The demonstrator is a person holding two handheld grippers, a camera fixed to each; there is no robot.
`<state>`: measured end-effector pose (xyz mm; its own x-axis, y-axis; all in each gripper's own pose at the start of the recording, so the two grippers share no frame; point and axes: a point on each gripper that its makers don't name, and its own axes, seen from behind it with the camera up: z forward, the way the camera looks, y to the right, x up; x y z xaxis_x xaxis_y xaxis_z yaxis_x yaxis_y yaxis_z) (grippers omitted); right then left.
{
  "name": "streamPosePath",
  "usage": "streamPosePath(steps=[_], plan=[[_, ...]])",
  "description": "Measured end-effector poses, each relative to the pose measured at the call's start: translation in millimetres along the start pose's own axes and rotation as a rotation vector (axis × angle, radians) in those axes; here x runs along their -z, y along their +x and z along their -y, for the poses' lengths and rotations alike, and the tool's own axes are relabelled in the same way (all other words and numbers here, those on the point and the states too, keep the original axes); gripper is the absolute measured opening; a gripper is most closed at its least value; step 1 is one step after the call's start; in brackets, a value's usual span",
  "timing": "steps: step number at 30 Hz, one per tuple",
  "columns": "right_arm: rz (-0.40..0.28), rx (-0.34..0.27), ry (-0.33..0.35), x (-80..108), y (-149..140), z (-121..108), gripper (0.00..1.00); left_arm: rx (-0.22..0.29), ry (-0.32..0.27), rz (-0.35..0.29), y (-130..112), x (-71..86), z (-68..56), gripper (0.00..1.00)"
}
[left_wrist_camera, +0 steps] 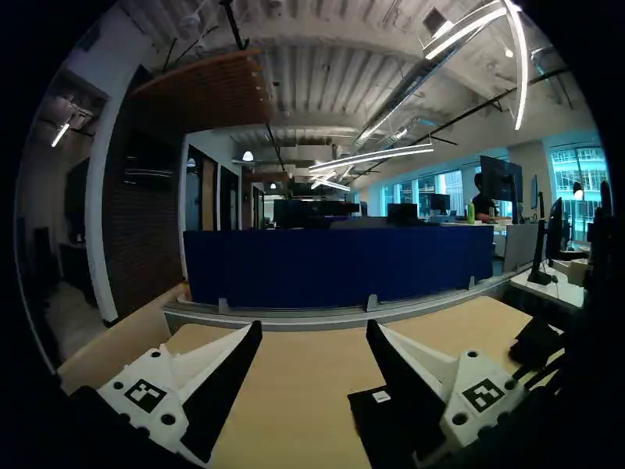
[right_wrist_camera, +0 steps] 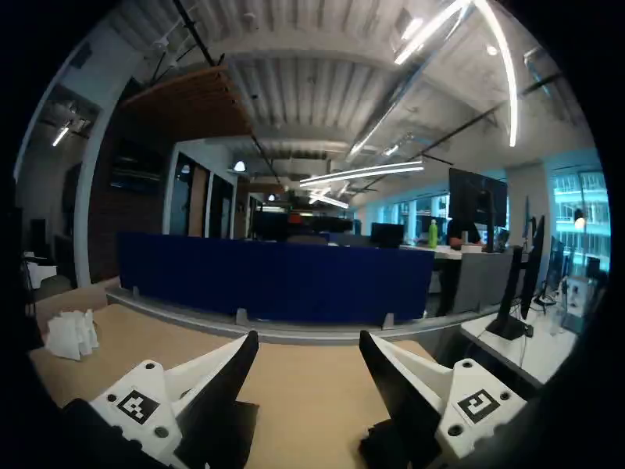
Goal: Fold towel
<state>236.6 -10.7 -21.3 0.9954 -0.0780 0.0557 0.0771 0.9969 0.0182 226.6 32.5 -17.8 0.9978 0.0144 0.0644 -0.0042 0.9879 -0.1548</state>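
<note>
I look along the left gripper (left_wrist_camera: 313,328) and see its two white fingers (left_wrist_camera: 211,367) spread wide apart, released, with nothing between them. Below them is the bare wooden table (left_wrist_camera: 305,406). A flat black thing (left_wrist_camera: 373,413) with a small white tag lies on the table, partly under the finger on the right side of this view. Another black object (left_wrist_camera: 537,341) sits near the table's far right edge.

The right gripper (right_wrist_camera: 307,338) is also released, its fingers are wide apart and hold nothing, and it hangs above the same kind of wooden surface.

The towel (right_wrist_camera: 70,333) is visible in the right gripper view: a small white crumpled heap that rests on the table at the far left, well apart from the fingers. Neither gripper touches it.

Behind the table stands a long blue partition (left_wrist_camera: 328,266), and beyond it there are desks with dark monitors (right_wrist_camera: 476,199). Long light strips (left_wrist_camera: 367,156) run along the ceiling.
</note>
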Motion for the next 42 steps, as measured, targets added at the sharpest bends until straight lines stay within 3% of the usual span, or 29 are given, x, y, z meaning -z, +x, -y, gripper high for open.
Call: streamPosePath(steps=[9, 12, 15, 21, 29, 42], plan=[[0.129, 0.127, 0.242, 2.4, -13.2, 50.9, 1.00, -0.068, -0.152, 0.124, -21.4, -5.4, -28.1, 0.99], [0.179, 0.154, 0.332, 8.1, -21.7, 67.8, 1.00, -0.071, -0.213, 0.163, -28.7, -4.5, -39.9, 0.99], [0.206, 0.162, 0.376, 11.1, -26.6, 75.1, 1.00, -0.070, -0.248, 0.190, -35.7, -4.4, -45.3, 0.99], [0.239, 0.185, 0.410, 11.1, -37.7, 81.3, 1.00, -0.098, -0.273, 0.217, -46.0, -5.1, -50.9, 0.99], [0.298, 0.213, 0.449, 15.9, -68.0, 90.0, 1.00, -0.138, -0.335, 0.260, -71.2, 0.3, -67.7, 0.99], [0.383, 0.228, 0.479, 19.8, -127.1, 97.0, 1.00, -0.171, -0.402, 0.340, -129.8, 6.2, -88.3, 0.99]])
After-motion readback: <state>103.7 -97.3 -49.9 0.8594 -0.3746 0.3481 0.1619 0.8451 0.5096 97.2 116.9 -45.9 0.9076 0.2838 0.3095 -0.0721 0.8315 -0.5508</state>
